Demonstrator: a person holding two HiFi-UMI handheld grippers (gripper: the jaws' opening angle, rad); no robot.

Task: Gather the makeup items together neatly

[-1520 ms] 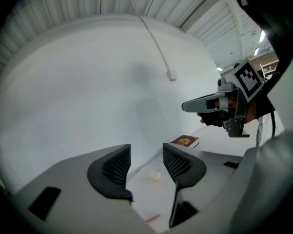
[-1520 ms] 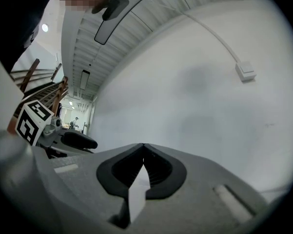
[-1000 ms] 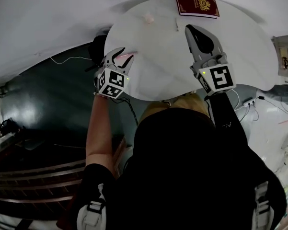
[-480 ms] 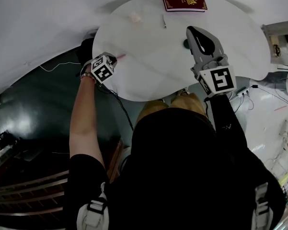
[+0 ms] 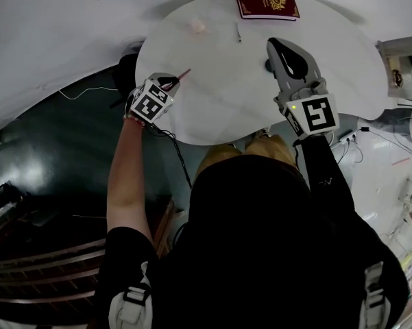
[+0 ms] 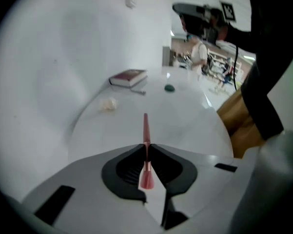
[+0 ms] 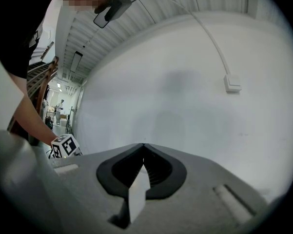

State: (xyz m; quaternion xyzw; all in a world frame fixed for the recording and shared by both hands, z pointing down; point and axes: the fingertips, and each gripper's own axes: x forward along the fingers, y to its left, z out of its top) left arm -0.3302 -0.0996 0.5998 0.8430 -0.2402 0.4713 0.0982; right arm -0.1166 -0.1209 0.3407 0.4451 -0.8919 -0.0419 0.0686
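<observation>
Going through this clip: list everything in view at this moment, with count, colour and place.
table: one, white, round, before the person
booklet: one, dark red with gold emblem, table's far edge
puff: one, pale pink, far left of table
stick: one, white, slim, near the booklet
round item: one, dark green, small, by the right gripper's tip
pencil: one, pink, in the left gripper
left gripper: at table's left edge, jaws just closing, on the pencil
right gripper: over table's right, jaws together, empty
</observation>
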